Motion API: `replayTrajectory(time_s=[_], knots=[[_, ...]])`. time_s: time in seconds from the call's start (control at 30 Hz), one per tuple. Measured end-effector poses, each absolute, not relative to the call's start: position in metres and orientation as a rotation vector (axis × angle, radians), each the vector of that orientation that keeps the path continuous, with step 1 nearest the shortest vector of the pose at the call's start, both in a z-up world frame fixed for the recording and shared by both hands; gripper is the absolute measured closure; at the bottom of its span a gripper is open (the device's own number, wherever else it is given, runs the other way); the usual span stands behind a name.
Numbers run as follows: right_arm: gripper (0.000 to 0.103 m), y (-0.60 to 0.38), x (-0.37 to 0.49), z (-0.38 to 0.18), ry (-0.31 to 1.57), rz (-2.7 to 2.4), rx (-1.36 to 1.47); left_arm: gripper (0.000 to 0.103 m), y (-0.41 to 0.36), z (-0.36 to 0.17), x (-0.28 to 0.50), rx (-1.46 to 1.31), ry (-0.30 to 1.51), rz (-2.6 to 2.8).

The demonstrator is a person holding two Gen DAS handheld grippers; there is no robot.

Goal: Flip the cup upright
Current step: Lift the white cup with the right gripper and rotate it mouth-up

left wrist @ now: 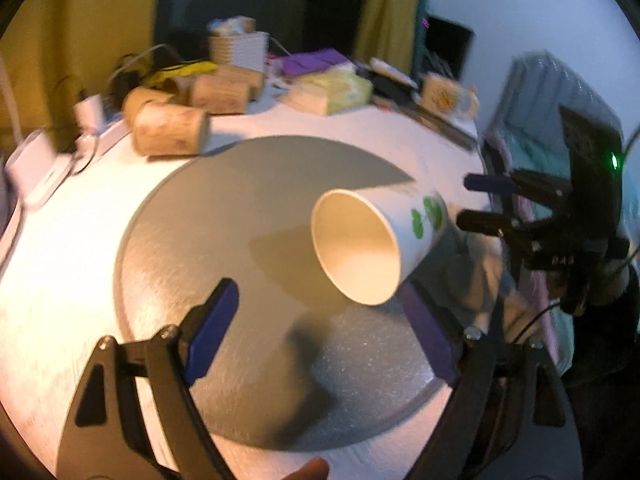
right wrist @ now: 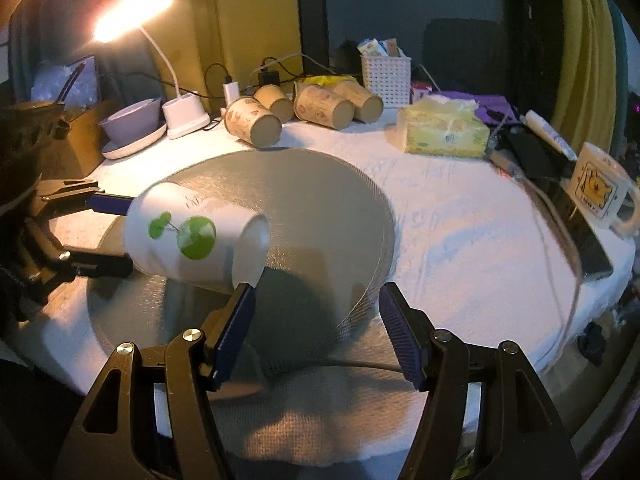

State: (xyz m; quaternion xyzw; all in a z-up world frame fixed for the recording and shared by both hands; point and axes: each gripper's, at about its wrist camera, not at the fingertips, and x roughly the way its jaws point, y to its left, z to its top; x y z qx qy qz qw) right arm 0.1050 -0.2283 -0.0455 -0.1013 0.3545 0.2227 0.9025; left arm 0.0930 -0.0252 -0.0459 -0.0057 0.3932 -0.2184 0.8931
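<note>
the white paper cup (left wrist: 376, 240) lay tilted above the grey mat (left wrist: 224, 208), likely mid-flip; both grippers' jaws were released, left gripper (left wrist: 320, 328), right gripper (right wrist: 316, 332).

Bench (right wrist: 460, 232), white-covered: round grey mat (right wrist: 320, 200) centre; brown paper cups (right wrist: 256, 124), tissue pack (right wrist: 444, 132), basket (right wrist: 386, 74), lamp base (right wrist: 185, 116) along upper frame.

No legible text, perhaps blur.

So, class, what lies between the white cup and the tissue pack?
Nothing stands between the white cup and the tissue pack: only bare grey mat, then white tablecloth, seen in the right wrist view.
</note>
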Motion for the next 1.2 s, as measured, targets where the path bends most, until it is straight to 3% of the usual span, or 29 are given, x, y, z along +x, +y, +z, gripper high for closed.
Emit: replayTrajectory(time_s=[0.13, 0.57, 1.2], knots=[[0.026, -0.216, 0.099, -0.026, 0.705, 0.507, -0.325, 0.018, -0.009, -0.043, 0.088, -0.104, 0.783, -0.406], [0.026, -0.131, 0.106, -0.019, 0.776, 0.741, -0.693, 0.018, 0.046, -0.045, 0.080, -0.301, 0.696, -0.334], [0.026, -0.052, 0.143, -0.056, 1.070, 0.817, -1.102, 0.018, 0.060, -0.055, 0.071, -0.295, 0.732, -0.238]])
